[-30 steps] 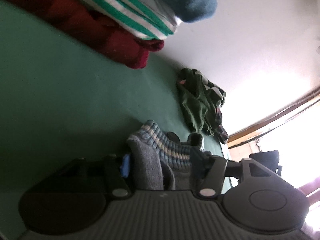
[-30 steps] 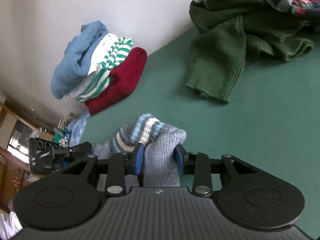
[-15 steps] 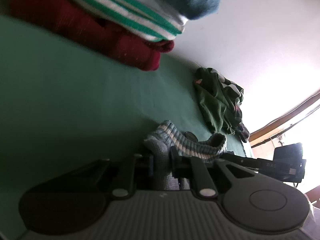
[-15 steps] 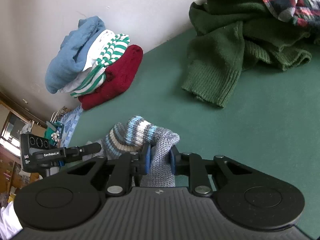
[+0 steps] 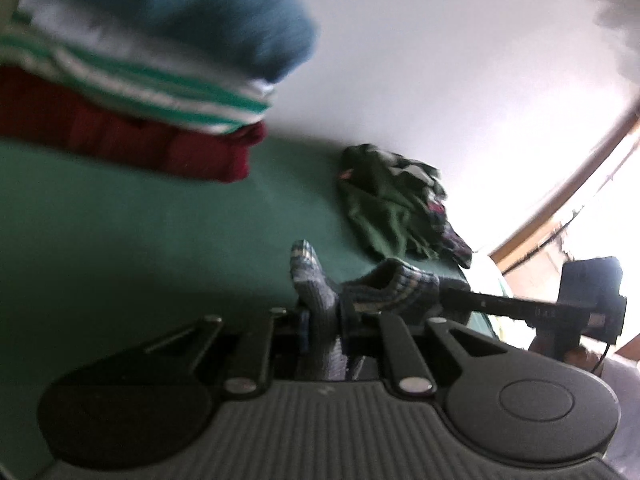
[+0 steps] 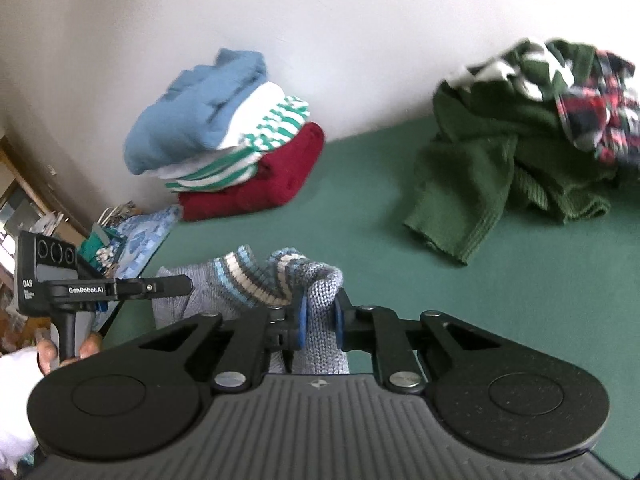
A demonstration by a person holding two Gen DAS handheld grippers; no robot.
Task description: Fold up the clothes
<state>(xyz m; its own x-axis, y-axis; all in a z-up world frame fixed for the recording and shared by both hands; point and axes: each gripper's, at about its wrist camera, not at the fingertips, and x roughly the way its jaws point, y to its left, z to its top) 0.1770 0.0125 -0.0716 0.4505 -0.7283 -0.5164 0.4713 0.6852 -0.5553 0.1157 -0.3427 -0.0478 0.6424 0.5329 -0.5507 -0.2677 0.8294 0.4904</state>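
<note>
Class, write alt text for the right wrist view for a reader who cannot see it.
The right gripper pinches a grey striped knit over a green table, while the left gripper grips the knit's other end. Behind, a folded stack stands by the wall and a loose green sweater lies to the right.

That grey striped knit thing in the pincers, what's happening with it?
A person is folding laundry with two hand-held grippers. Both the left gripper and right gripper have their jaws shut on the grey knit, held just over the green surface. A folded stack sits by the wall; an unfolded heap waits.
</note>
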